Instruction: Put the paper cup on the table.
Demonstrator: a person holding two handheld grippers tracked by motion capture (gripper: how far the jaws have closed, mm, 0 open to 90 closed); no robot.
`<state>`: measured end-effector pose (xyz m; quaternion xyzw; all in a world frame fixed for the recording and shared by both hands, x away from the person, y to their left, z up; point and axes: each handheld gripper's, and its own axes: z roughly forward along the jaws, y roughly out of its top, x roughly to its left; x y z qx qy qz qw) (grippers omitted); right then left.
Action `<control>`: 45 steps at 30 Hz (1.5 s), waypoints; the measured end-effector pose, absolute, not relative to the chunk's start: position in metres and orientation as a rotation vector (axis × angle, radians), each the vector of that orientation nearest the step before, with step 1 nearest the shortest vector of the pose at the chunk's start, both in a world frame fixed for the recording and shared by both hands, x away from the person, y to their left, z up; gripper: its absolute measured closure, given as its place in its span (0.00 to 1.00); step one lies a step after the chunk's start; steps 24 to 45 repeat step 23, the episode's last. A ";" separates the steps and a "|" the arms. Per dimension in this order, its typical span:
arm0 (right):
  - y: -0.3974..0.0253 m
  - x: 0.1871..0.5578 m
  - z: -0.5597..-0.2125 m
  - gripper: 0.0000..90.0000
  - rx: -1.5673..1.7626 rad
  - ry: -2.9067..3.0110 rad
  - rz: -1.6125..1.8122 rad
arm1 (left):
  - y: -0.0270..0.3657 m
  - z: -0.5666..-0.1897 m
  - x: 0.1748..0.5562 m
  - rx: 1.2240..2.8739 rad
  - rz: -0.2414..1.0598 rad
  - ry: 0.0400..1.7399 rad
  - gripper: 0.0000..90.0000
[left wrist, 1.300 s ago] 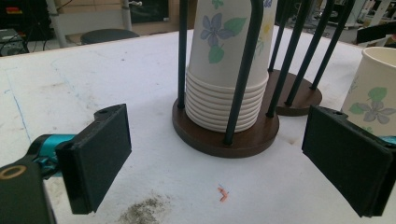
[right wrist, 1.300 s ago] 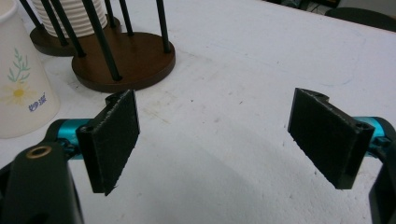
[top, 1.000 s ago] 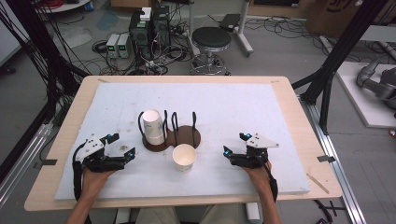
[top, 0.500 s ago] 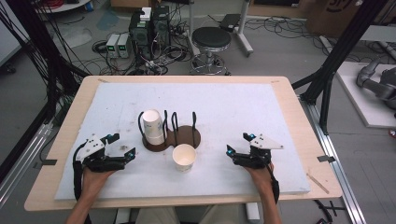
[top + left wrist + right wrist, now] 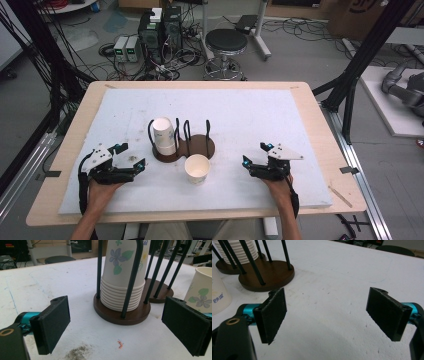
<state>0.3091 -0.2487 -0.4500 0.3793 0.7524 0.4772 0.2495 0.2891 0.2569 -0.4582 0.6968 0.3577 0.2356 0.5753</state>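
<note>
A dark wooden cup holder [image 5: 200,146] with black wire posts stands mid-table. Its left bay holds an upside-down stack of flowered paper cups [image 5: 164,135], and its right bay is empty. One loose paper cup [image 5: 197,168] stands upright just in front of the holder. My left gripper [image 5: 130,155] rests on the mat to the left of the holder, open, with nothing between its pads. In the left gripper view the stack [image 5: 122,277] is straight ahead and the loose cup [image 5: 201,287] is at the right. My right gripper [image 5: 254,153] lies to the right of the loose cup, open and empty.
A white foam mat [image 5: 260,115] covers the wooden table [image 5: 310,100]. The right gripper view has the empty holder base [image 5: 267,272] far left and bare mat [image 5: 342,277] ahead. A stool [image 5: 226,42] and electronics sit on the floor beyond the table.
The right gripper has edged slightly to the right. The left gripper, the cups and the holder have stayed put.
</note>
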 end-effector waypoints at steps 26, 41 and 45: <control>-0.249 0.308 -0.450 0.19 1.036 2.049 1.311 | 0.256 -0.458 0.289 1.639 0.552 0.832 0.09; -0.249 0.308 -0.450 0.19 1.036 2.049 1.311 | 0.256 -0.458 0.289 1.639 0.552 0.832 0.09; -0.249 0.308 -0.450 0.19 1.036 2.049 1.311 | 0.256 -0.458 0.289 1.639 0.552 0.832 0.09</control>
